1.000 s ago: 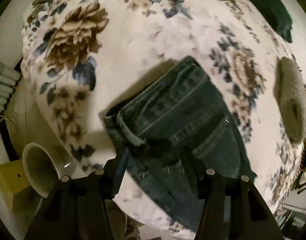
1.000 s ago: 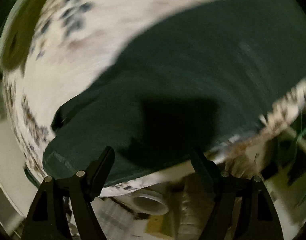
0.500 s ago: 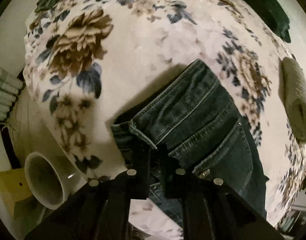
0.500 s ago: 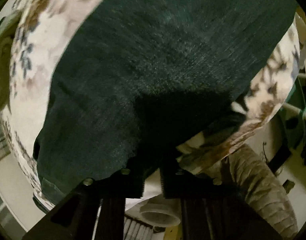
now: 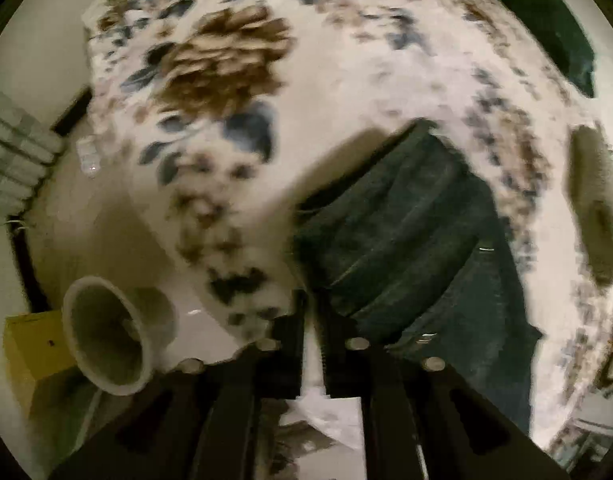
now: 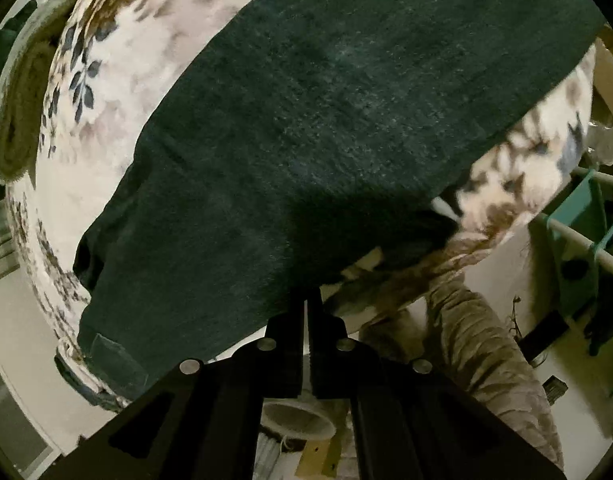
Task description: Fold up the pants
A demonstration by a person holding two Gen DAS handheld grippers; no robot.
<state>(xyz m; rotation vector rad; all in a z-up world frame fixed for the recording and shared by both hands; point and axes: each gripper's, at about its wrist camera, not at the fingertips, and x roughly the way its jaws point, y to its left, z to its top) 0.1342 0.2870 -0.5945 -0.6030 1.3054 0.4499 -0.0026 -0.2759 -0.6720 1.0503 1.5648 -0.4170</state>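
Pinching the near waistband corner of the dark blue jeans [image 5: 406,240] is the left gripper [image 5: 312,300], its fingers drawn almost together at the edge of the floral bedspread [image 5: 346,92], with a pale round vase [image 5: 106,344] seen just below that edge. The right gripper [image 6: 305,296] is likewise closed on the near edge of the denim leg [image 6: 326,128], which is spread flat across the bedspread [image 6: 118,92]. Farther off, a rolled olive towel [image 5: 594,200] and a dark green cloth [image 5: 546,20] are seen lying apart from the jeans.

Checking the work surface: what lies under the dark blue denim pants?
The dark blue denim pants lie on a cream floral blanket. Whatever is beneath the blanket is covered.
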